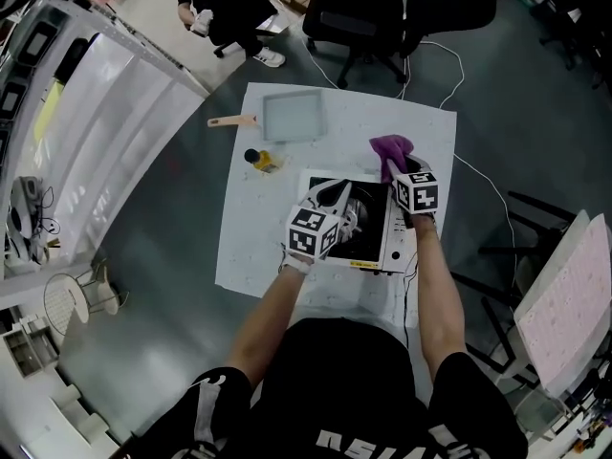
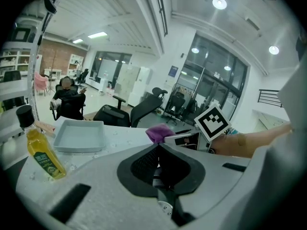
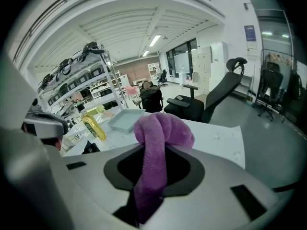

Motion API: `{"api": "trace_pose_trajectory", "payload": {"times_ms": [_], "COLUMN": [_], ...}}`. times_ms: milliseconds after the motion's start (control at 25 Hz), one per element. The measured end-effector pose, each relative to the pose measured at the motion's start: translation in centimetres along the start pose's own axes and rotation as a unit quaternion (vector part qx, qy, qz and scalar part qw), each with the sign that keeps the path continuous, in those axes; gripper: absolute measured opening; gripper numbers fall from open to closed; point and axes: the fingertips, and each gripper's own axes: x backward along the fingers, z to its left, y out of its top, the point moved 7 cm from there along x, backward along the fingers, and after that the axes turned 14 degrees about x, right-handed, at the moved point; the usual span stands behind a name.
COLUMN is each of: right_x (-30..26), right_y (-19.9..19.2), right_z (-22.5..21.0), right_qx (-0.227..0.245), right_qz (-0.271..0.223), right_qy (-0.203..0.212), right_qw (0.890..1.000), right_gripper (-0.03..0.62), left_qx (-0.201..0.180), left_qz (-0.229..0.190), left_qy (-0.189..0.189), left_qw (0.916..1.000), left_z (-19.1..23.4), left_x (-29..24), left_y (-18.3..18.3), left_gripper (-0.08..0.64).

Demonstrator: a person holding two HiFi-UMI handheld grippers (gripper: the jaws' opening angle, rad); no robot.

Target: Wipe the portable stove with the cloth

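The portable stove (image 1: 373, 226), black-topped with a white body, sits near the front of the white-covered table (image 1: 421, 132). My right gripper (image 1: 391, 166) is over the stove's far right corner, shut on the purple cloth (image 1: 391, 147). In the right gripper view the cloth (image 3: 160, 138) bulges out past that gripper's (image 3: 154, 150) tips and hangs down between the jaws. My left gripper (image 1: 336, 192) hovers over the stove's left half. Its jaws meet at the tips with nothing between them (image 2: 159, 146). From the left gripper view, the right gripper's marker cube (image 2: 211, 122) and cloth (image 2: 158, 132) show just ahead.
A shallow grey tray (image 1: 292, 116) stands at the table's far side, with a wooden-handled tool (image 1: 232, 120) to its left. A yellow oil bottle (image 1: 260, 159) stands left of the stove. Office chairs (image 1: 354, 12) and a seated person (image 1: 225, 3) are beyond the table.
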Motion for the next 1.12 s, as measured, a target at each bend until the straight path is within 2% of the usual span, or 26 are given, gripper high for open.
{"api": "trace_pose_trajectory", "payload": {"times_ms": [600, 880, 1120], "right_x": [6.4, 10.7, 14.7], "right_y": [-5.1, -6.0, -6.2], "right_z": [-6.2, -5.7, -3.0], "right_qx": [-0.027, -0.028, -0.040], "right_qz": [-0.017, -0.038, -0.059], "right_qy": [-0.012, -0.018, -0.036], "right_qw": [0.999, 0.999, 0.997], "right_gripper": [0.091, 0.091, 0.091], "left_qx": [-0.003, 0.002, -0.003], "left_qz": [-0.017, -0.038, -0.054], "left_qy": [0.027, 0.033, 0.023], "left_qw": [0.9995, 0.9987, 0.9983], "left_z": [-6.7, -8.4, -8.8], "left_x": [-0.7, 1.6, 5.2], "left_y": [-2.2, -2.6, -2.8], "left_gripper": [0.006, 0.006, 0.006]}}
